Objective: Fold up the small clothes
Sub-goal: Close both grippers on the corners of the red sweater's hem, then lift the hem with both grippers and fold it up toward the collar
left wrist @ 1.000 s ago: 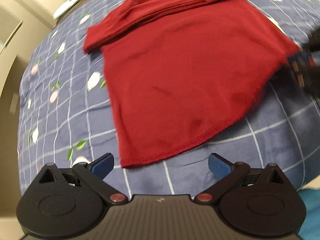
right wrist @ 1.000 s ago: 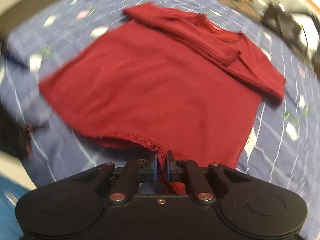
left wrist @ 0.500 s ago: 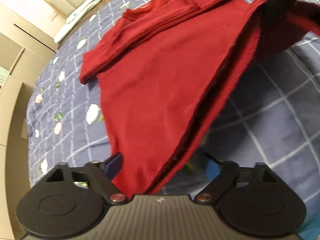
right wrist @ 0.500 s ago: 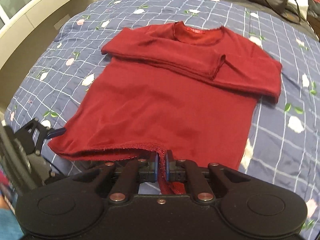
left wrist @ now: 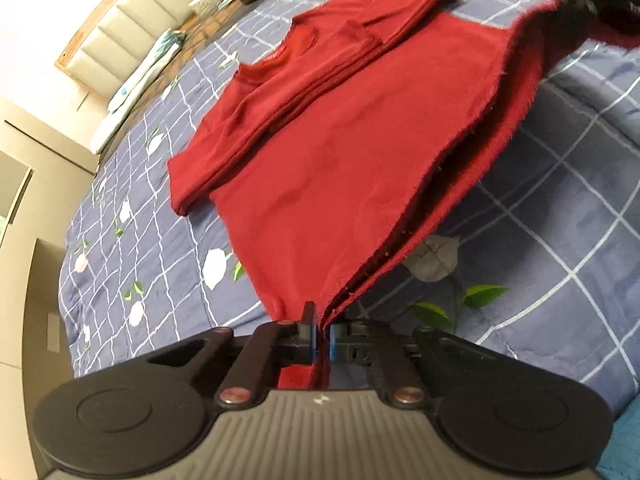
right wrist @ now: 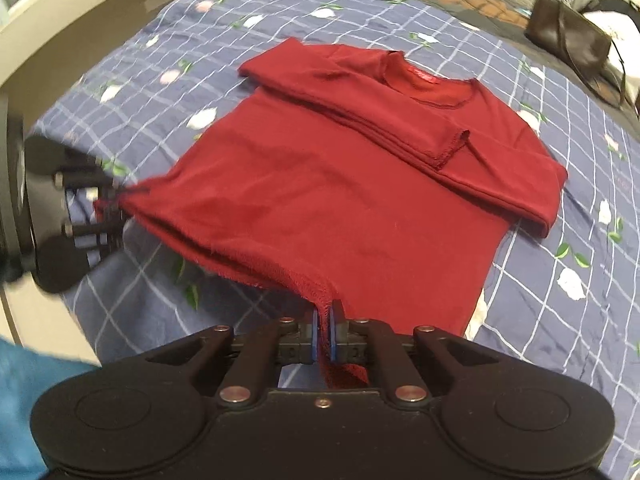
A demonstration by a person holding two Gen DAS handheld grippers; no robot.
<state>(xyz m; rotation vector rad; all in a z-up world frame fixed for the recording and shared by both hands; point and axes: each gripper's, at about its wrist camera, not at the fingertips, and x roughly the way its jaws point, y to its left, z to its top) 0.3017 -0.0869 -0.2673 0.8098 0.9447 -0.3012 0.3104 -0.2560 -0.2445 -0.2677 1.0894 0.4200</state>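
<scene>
Red shirt (right wrist: 360, 184) lies on the bed (right wrist: 560, 320), sleeves folded across the chest so the body forms a plain rectangle. Left tongs (left wrist: 320, 344) and right tongs (right wrist: 324, 338) are each clamped on a bottom hem corner, holding the hem raised and taut between them. This grip likely prepares carrying the hem toward the collar (right wrist: 432, 84).

No text, brand, number or sign can be read; the red neck label (right wrist: 425, 76) inside the shirt collar is too blurred.
</scene>
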